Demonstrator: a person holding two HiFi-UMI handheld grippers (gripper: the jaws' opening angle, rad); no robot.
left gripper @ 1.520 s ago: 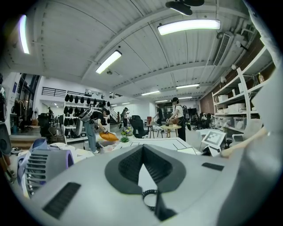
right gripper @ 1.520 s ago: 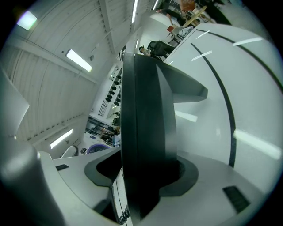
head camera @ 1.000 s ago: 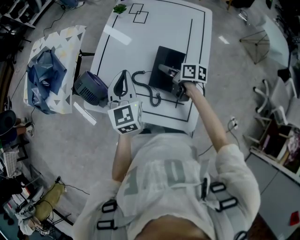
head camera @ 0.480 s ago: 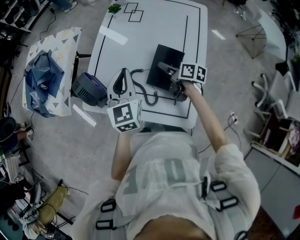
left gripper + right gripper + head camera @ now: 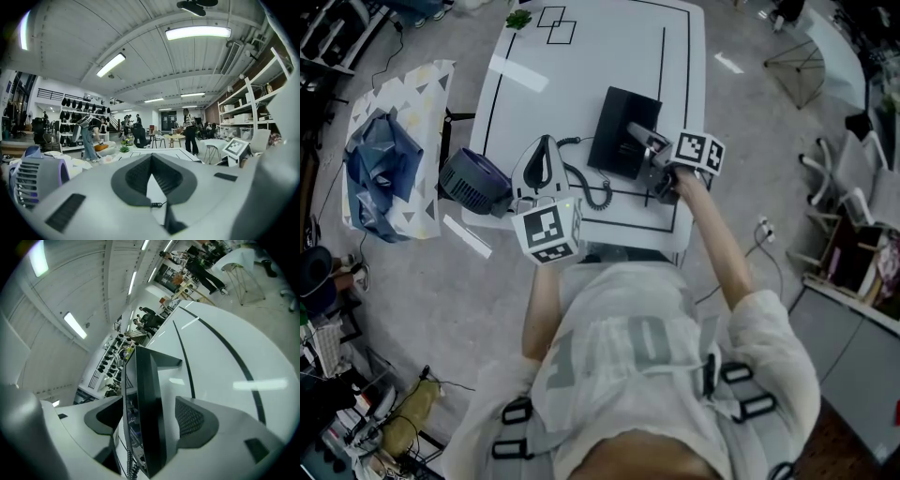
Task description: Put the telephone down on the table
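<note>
The telephone (image 5: 619,131) lies on the white surface (image 5: 591,56), inside the black outline, a bit right of centre, w/ its coiled cord (image 5: 592,192) trailing off toward the near left. The right hand-held gripper (image 5: 649,150) straddles the phone's near-right edge. Its jaws are spread wide, the phone body sits btw. them, and there's a clear gap on at least one side, so it's prob. not clamped. The left hand-held gripper (image 5: 546,155) hovers over the near-left part of the surface, jaws pinched together w/ nothing in them, just beside a purple fan-like thing (image 5: 473,180) at the edge. To me the phone looks like a stiff plastic box, fairly light but smooth-sided, so likely slippery under the pads. The cord is springy and could tug it sideways. Best hold, I'd say, is across the thin slab of the body near an edge, as the jaws stand now, not by the cord. Can't make out the handset from here. If it's loose in its cradle, tilting could spill it.
</note>
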